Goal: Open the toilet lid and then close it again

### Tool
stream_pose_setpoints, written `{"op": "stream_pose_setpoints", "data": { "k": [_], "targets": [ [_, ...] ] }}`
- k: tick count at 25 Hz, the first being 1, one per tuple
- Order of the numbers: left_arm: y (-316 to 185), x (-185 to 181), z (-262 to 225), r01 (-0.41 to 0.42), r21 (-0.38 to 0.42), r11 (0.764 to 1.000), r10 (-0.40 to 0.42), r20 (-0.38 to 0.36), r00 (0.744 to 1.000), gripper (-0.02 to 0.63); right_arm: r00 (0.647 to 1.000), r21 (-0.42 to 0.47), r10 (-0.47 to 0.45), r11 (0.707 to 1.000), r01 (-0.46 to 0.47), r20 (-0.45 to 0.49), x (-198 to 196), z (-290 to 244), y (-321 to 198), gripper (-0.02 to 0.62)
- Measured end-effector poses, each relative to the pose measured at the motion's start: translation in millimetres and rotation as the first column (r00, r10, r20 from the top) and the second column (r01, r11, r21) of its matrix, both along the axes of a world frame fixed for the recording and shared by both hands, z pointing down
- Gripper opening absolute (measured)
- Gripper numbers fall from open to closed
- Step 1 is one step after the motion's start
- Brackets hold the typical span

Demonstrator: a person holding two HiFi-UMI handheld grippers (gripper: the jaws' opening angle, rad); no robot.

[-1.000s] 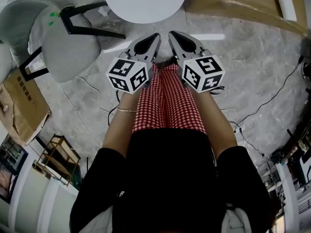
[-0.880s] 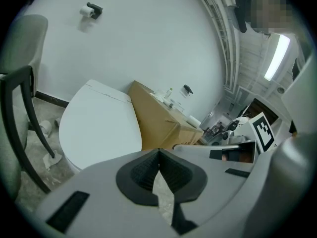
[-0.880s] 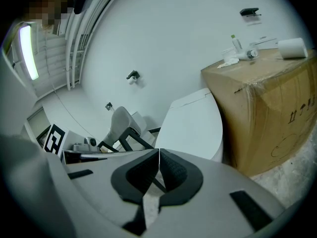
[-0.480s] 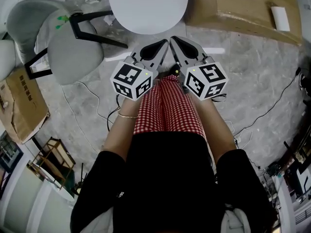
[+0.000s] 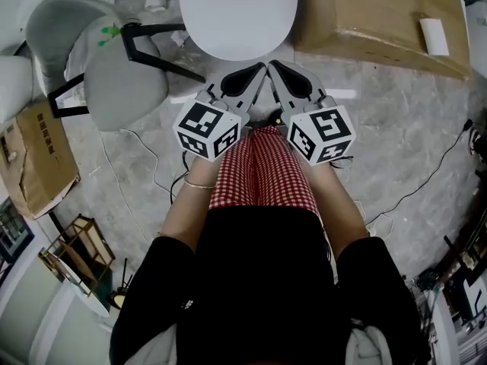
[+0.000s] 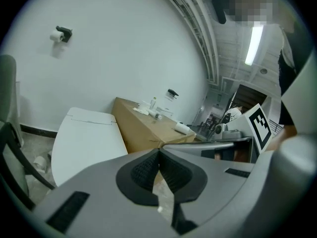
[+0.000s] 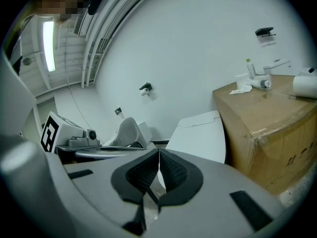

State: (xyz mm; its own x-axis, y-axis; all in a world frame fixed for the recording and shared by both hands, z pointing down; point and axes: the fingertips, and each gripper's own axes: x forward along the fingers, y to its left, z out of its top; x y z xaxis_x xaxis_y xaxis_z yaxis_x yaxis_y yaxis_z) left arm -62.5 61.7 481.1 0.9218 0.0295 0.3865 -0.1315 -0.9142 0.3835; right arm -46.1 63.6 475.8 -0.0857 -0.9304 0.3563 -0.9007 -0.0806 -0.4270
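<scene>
Both grippers have risen toward the far side since the earlier frame, and more of the toilet lid (image 5: 236, 14) now shows at the far middle of the head view. At the left a grey chair (image 5: 122, 82) stands on the floor, near the toilet but out of the way. Next comes the left gripper (image 5: 255, 72): its jaws are pressed together and hold nothing. Its own view shows the toilet lid (image 6: 84, 143) lying flat and closed ahead. The right gripper (image 5: 280, 68), just beside the left one, is also fully closed and empty, and in its view the toilet lid (image 7: 200, 135) lies ahead, not yet touched. I judge the jaws are kept closed so the tips can slip under the near edge and lift it, not pinch it. At the far right a big cardboard box (image 5: 380, 14) stands just beside the toilet, so there is little room on that side.
</scene>
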Motion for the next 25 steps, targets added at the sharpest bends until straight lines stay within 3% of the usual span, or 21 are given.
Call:
{"op": "stream_pose_setpoints", "data": {
  "k": [8,25],
  "targets": [
    [1.9,17.3,-43.5,-0.030,0.082,0.996,0.032,-0.027,0.999,0.004,0.998,0.072,0.055,0.996,-0.052,-0.028,20.5,-44.5,-0.4,0.021],
    [-21.6,48.0,-146.5,-0.015,0.232,0.973,0.047,-0.137,0.989,0.005,0.988,0.185,0.084,0.981,-0.059,-0.129,48.1,-146.3,-20.3,0.021]
  ]
}}
